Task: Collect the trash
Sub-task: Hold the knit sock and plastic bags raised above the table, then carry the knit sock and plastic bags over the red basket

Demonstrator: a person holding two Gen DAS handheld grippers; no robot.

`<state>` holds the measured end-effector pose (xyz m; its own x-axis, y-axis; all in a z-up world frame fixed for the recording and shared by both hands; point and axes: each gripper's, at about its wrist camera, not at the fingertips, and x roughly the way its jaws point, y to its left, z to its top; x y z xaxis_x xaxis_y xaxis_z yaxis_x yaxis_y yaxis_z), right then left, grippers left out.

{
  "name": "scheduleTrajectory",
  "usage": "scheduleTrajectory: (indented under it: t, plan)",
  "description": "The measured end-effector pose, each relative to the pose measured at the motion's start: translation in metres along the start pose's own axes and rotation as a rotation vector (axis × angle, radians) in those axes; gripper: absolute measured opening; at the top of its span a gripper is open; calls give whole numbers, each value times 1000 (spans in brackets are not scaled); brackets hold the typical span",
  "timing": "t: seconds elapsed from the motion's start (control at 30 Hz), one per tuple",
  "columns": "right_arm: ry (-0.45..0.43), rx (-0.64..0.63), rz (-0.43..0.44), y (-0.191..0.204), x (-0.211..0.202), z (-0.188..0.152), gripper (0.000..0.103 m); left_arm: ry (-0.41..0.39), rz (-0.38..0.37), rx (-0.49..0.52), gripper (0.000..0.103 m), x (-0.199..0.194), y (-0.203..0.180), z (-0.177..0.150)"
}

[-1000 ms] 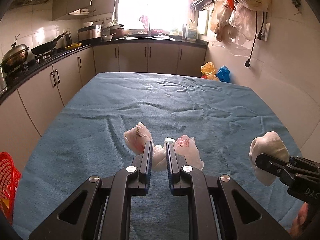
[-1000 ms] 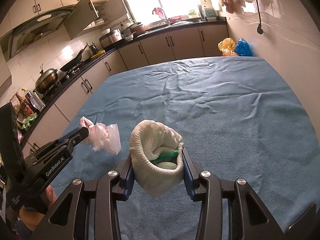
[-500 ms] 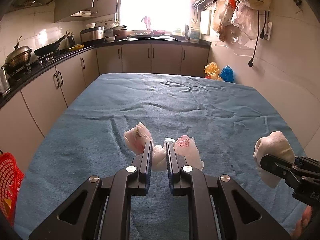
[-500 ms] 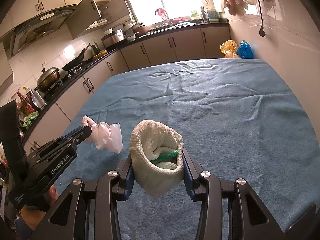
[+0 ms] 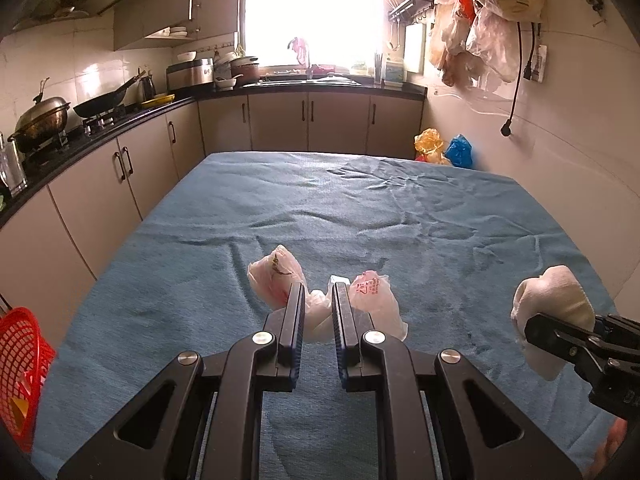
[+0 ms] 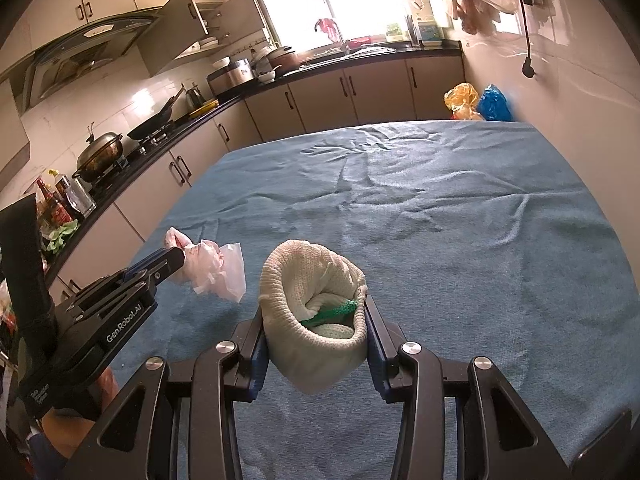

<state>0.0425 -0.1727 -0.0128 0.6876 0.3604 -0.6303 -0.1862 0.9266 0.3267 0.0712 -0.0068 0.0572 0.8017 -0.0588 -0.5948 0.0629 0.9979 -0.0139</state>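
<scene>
Over the blue desk [image 5: 400,216], I'm pinching a crumpled plastic bag [image 5: 316,312] in the left gripper [image 5: 318,300] and squeezing a rolled cloth [image 6: 316,320] in the right gripper [image 6: 314,316]; the thin plastic may be slipping free.

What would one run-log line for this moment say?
left tool: shut on plastic bag | right tool: shut on knitted cloth bundle | both above blue tablecloth

Window [image 5: 310,12] glare blows out (backlit); fisheye edges bend, corners dark.

Window [image 5: 310,12]: bright backlight | cabinets [image 5: 308,122]: beige, L-shaped run | walls [image 5: 580,128]: pale | worktop [image 5: 360,208]: blue cloth cover
</scene>
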Motion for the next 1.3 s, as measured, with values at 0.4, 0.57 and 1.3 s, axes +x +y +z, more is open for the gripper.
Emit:
scheduleTrajectory:
  t: [0.4, 0.57, 1.3]
  plan:
    - [-16, 0, -13, 1, -2, 6, 44, -26, -5, -23, 13, -27, 6, 5]
    - [-6, -6, 13, 15, -6, 4, 44, -56, -2, -39, 13, -63, 25, 5]
    - [109, -262, 267, 226, 10, -19, 44, -107, 227, -305, 13, -176, 222, -59]
